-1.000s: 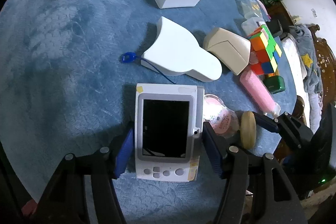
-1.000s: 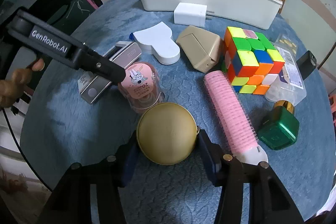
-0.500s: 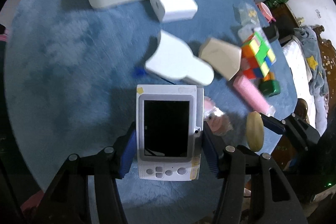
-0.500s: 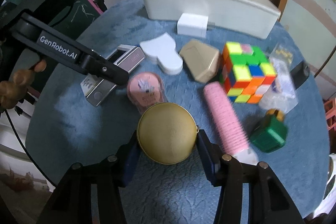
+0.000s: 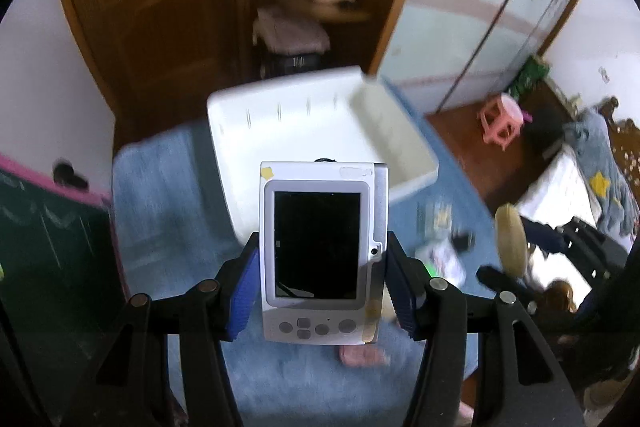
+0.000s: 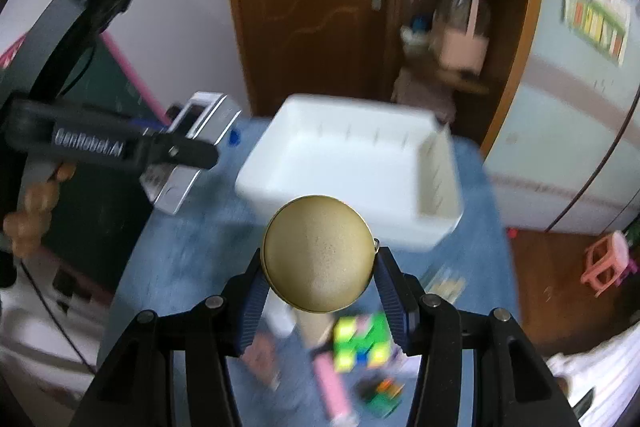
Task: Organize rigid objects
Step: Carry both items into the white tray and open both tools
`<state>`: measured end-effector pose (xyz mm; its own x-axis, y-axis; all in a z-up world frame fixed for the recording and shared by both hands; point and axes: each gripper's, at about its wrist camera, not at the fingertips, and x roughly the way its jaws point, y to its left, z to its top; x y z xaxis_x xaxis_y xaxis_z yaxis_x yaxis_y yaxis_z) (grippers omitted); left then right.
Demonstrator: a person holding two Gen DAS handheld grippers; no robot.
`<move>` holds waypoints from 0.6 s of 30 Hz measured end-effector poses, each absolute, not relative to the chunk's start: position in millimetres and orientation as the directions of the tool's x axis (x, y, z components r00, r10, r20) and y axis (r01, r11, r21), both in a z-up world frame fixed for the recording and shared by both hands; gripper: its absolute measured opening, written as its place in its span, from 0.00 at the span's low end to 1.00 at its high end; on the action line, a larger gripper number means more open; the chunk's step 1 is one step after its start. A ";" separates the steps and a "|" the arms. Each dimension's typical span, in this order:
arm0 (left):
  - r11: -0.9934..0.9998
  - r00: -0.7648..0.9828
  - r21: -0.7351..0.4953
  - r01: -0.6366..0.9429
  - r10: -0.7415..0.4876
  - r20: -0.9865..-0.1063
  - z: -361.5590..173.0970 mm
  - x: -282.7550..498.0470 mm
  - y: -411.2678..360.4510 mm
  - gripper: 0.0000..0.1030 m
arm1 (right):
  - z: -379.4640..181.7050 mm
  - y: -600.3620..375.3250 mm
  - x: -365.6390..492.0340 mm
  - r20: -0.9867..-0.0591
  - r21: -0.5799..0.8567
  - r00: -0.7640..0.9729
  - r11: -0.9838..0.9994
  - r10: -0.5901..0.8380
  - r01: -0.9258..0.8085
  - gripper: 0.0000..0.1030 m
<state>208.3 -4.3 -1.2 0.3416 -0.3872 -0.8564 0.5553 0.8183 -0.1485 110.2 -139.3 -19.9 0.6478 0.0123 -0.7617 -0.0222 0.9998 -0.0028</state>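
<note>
Left wrist: claw [image 5: 322, 283] gripping camera [image 5: 323, 247]

round table with blue cloth [image 6: 188, 255], white bin [image 6: 352, 167] on it, colour cube [image 6: 362, 347], pink roller [image 6: 334, 393] nearby

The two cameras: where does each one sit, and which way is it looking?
Left wrist: sits on the left gripper, looking along its fingers past the held white device to the white bin.
Right wrist: sits on the right gripper, looking past the held gold round case.
Shared: bin, blue table cover, each other's gripper.
</note>
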 end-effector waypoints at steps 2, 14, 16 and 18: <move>0.826 0.372 -0.149 0.544 -0.396 -0.839 11.7 226.9 -10.6 0.59 | -1.4 -149.6 136.8 -0.763 -0.021 0.646 1.000 -0.012 -0.006 0.51; 0.930 0.402 -0.160 0.331 -0.293 -0.868 -78.4 343.7 -59.1 0.59 | -92.8 -206.3 302.3 -0.876 -0.071 0.476 0.997 -0.076 0.029 0.51; 0.942 0.368 -0.140 0.305 -0.252 -0.895 -112.0 354.3 -70.2 0.59 | -131.5 -207.4 314.3 -0.912 -0.070 0.403 0.997 -0.069 0.012 0.51; 0.952 0.338 -0.117 0.282 -0.212 -0.917 -142.6 365.1 -79.9 0.59 | -162.4 -208.0 321.1 -0.934 -0.064 0.352 0.998 -0.059 -0.002 0.51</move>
